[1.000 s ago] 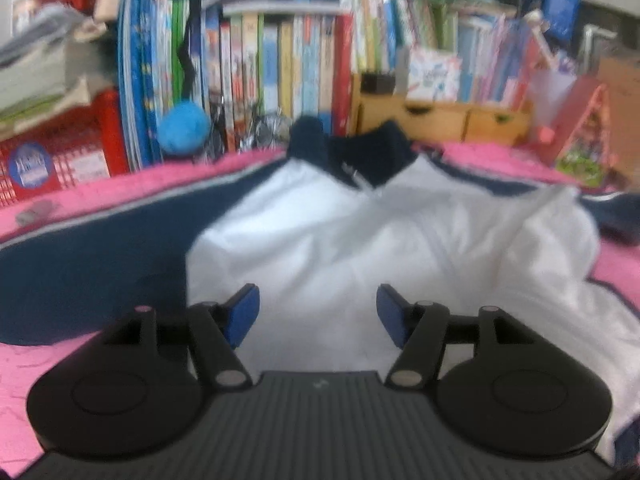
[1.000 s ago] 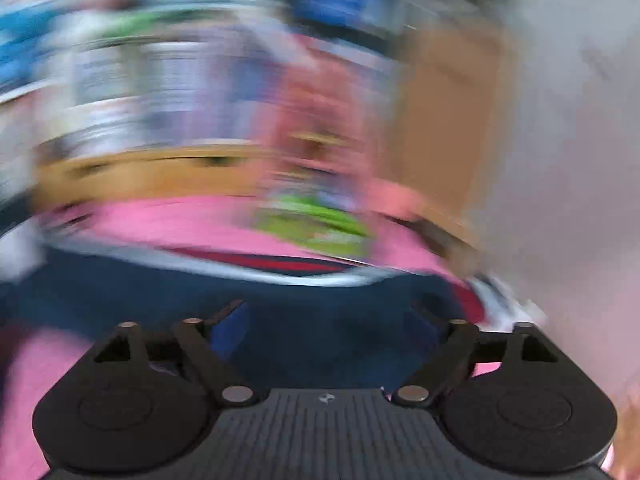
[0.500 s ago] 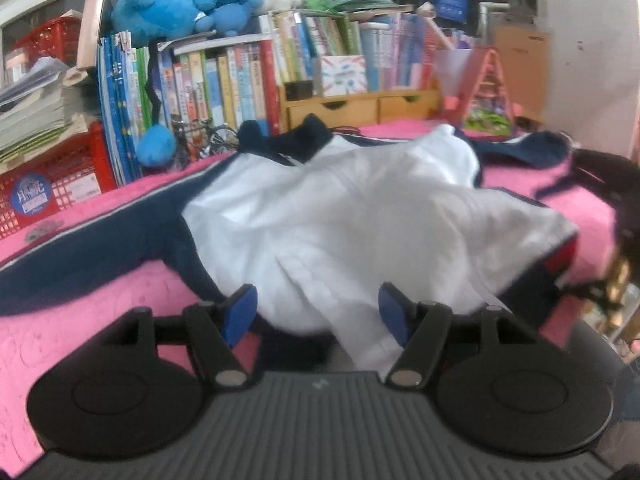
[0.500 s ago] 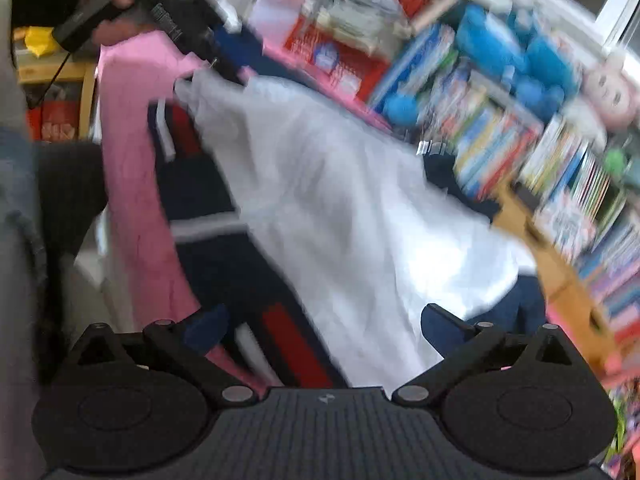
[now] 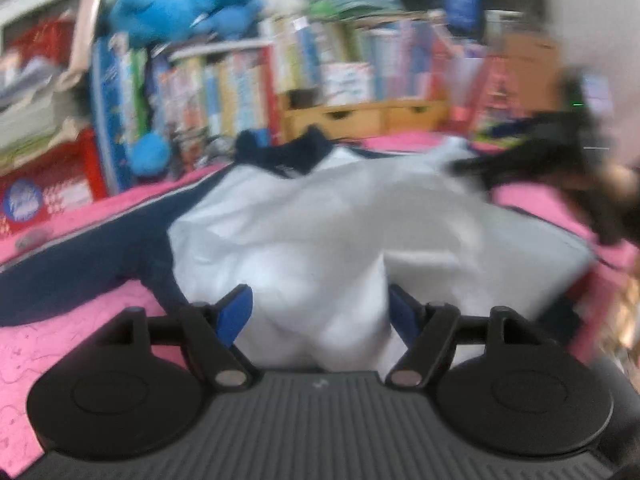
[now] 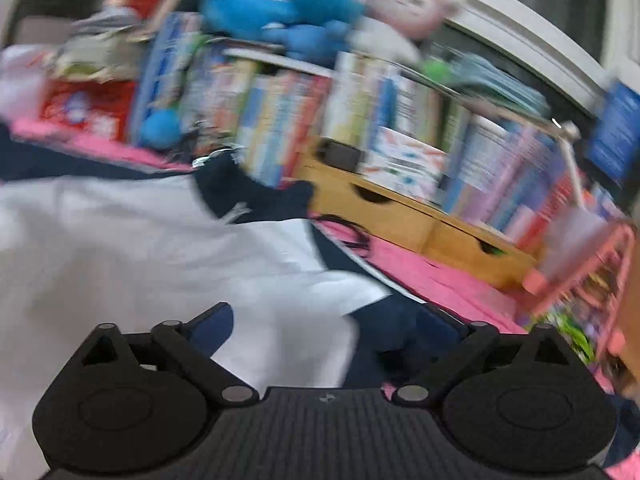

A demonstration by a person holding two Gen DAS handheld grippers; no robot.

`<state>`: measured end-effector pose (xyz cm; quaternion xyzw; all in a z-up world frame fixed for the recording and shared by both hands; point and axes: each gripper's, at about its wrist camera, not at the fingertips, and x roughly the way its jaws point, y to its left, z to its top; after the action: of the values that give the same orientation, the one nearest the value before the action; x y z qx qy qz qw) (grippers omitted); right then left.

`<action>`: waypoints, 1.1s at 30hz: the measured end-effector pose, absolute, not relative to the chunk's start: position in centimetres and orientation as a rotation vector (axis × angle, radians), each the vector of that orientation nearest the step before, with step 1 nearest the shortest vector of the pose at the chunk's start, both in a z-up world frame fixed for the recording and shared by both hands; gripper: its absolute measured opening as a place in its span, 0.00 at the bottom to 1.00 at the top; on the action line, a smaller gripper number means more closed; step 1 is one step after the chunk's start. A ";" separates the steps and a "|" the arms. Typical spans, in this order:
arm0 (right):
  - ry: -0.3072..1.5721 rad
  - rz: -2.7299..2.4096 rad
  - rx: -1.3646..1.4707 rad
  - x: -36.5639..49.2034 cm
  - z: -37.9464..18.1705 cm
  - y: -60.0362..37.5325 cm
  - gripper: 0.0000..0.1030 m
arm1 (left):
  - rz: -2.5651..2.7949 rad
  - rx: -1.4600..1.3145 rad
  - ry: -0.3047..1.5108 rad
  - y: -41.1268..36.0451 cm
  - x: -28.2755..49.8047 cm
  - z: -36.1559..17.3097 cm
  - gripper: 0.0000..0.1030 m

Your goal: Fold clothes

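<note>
So the jacket [image 5: 320, 216] is lying on the pink cover [image 5: 72, 344], white lining up, navy collar toward the books [image 5: 224, 92]. Left sleeve is stretched way out to the left. A second ago the right side was bunched up at the edge; now it's been dragged in over the middle, so the first fold looks basically started.

Left gripper [image 5: 320, 312] has backed off a bit compared with a second ago. Its jaws are opening, and a hump of white cloth sits between the blue pads, but I don't see them pinching it, so I'd call it let go.

Right gripper [image 6: 324, 332] swung a lot: half a second ago it looked across at the other hand, now it faces the collar. Its jaws are closing a little but stand wide, nothing clamped, with white and navy cloth under them.

My guess is the left sleeve comes next.
</note>
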<state>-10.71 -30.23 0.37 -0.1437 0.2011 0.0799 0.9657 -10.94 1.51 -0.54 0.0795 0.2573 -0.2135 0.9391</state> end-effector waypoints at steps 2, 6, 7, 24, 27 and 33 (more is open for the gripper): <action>0.380 0.252 -0.252 -11.8 1.0 -31.1 0.94 | -0.416 0.148 0.574 1.2 -7.9 -1.1 0.71; 0.353 0.495 -0.376 -17.1 1.0 -30.6 0.97 | -0.387 0.167 0.622 -0.3 -3.8 -1.8 0.71; 0.360 0.537 -0.420 -18.3 0.6 -30.2 0.98 | -0.379 0.164 0.634 -0.6 -3.1 -1.8 0.71; 0.316 0.456 -0.648 -20.1 -5.0 -22.5 0.98 | -0.314 0.026 0.666 1.6 0.0 1.1 0.70; 0.338 0.370 -0.560 -18.0 -4.0 -24.0 0.98 | -0.343 0.113 0.602 1.6 -2.8 2.1 0.70; 0.489 0.305 -0.399 -14.1 -3.3 -27.1 0.98 | -0.505 0.294 0.476 0.9 -9.5 3.5 0.70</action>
<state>-14.06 -27.10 -3.35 -0.1952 0.2393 0.1493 0.9393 -9.54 0.85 3.45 0.1436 0.2326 -0.2466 0.9298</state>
